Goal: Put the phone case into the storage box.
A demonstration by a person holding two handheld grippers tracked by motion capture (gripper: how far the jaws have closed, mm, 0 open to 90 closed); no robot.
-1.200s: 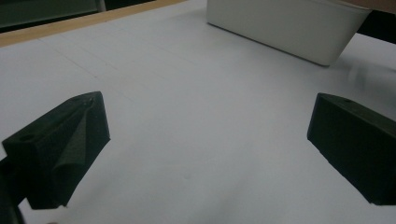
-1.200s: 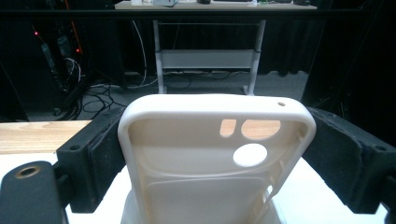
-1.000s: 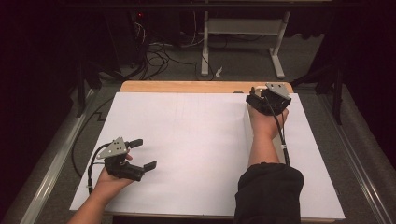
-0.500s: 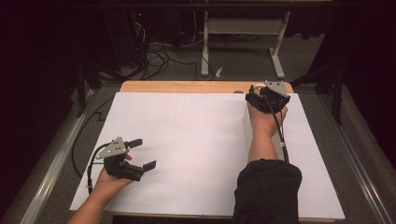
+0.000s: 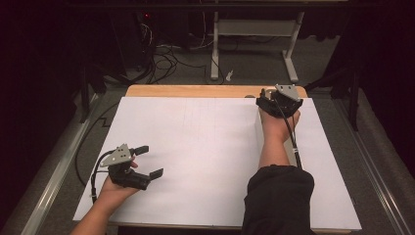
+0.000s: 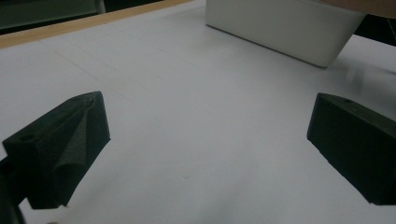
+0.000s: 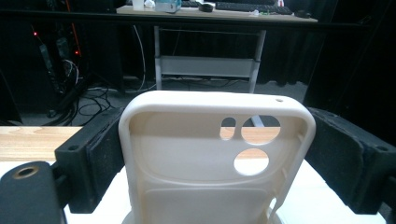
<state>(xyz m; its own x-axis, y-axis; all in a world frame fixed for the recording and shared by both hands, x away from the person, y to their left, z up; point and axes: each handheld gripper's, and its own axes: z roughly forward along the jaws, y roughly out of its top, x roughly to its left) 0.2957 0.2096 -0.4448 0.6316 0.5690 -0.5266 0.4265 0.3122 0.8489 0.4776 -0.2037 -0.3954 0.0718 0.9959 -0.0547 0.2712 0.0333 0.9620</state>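
Right gripper view: the right gripper has its jaws clamped on the sides of a cream phone case, standing upright, camera holes uppermost, at the far edge of the white sheet. Nearer, the left gripper gapes wide, empty, over bare sheet.

The room is dark. A grey floor lies past the far edge of the wooden table. Black cables lie on it. A white desk frame stands behind.
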